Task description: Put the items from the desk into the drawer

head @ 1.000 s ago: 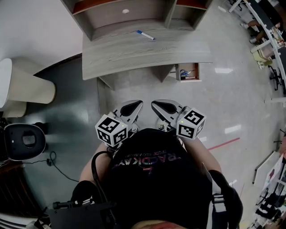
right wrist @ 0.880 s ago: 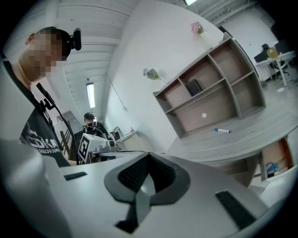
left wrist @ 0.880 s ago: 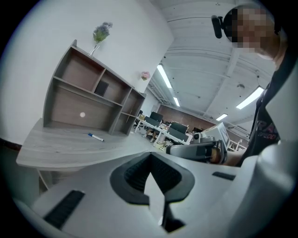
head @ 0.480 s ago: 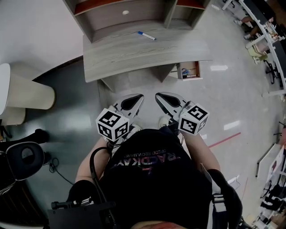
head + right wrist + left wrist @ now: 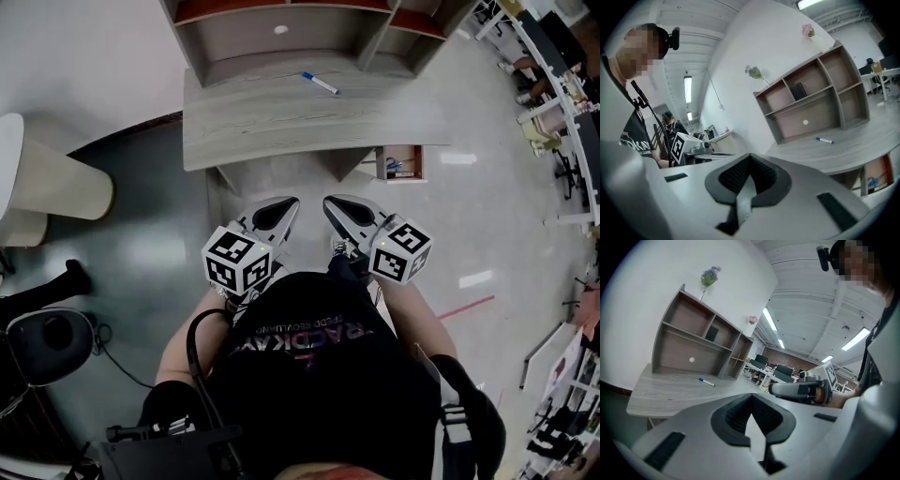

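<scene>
A blue-capped pen (image 5: 320,83) lies on the grey wooden desk (image 5: 281,131), and shows small in both gripper views (image 5: 706,381) (image 5: 824,140). A small white round item (image 5: 280,29) sits in the shelf unit's lower bay. The drawer (image 5: 403,162) under the desk's right end stands open, with blue-handled scissors (image 5: 394,165) inside. My left gripper (image 5: 292,202) and right gripper (image 5: 329,201) are held side by side in front of my chest, short of the desk's front edge. Both are shut and empty (image 5: 751,396) (image 5: 750,157).
A wooden shelf unit (image 5: 281,28) stands on the back of the desk. A beige rounded seat (image 5: 47,187) and a black chair (image 5: 47,337) are on the left. Office desks and chairs (image 5: 553,84) line the far right. A red line (image 5: 466,307) marks the floor.
Both grippers have moved a little closer to the desk, still side by side and shut. The view has shifted, so the desk sits further right in the picture.
</scene>
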The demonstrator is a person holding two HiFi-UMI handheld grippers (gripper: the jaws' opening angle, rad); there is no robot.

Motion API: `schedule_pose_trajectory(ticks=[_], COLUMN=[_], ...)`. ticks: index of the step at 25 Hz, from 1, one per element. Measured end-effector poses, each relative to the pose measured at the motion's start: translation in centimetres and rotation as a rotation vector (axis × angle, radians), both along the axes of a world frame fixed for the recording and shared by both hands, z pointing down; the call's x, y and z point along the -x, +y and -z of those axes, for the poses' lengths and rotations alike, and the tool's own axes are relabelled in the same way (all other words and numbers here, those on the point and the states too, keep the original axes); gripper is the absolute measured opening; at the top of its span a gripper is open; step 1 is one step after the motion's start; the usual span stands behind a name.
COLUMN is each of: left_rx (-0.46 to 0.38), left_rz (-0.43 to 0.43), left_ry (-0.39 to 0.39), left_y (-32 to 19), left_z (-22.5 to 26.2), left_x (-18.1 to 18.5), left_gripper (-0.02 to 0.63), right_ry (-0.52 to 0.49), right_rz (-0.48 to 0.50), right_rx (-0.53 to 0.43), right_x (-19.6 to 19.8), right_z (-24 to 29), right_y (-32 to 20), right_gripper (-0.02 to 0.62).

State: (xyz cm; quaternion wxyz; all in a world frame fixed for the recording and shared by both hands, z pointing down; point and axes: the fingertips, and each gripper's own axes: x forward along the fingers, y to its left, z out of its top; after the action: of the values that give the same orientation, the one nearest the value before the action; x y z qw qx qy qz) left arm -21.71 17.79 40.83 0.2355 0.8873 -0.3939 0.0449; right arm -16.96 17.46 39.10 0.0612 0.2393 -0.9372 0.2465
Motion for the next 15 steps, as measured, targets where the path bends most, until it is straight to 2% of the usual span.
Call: schedule_pose_trajectory(ticks=[11, 15], left_rx=[0.046, 0.054], left_rz=[0.075, 0.087], left_ry=[-0.003, -0.016], left_y=[-5.2, -10.5], left_z=[-1.1, 1.8], left_x=[-2.0, -2.5], left_gripper=[0.011, 0.011], right_ry=[0.005, 0.015], right_rz=[0.071, 0.088], right_rx=[0.033, 0.066], right_x=[-1.4, -2.0], right_z=[-1.3, 0.2], right_y=[-6.2, -12.4], right_gripper=[0.018, 0.018])
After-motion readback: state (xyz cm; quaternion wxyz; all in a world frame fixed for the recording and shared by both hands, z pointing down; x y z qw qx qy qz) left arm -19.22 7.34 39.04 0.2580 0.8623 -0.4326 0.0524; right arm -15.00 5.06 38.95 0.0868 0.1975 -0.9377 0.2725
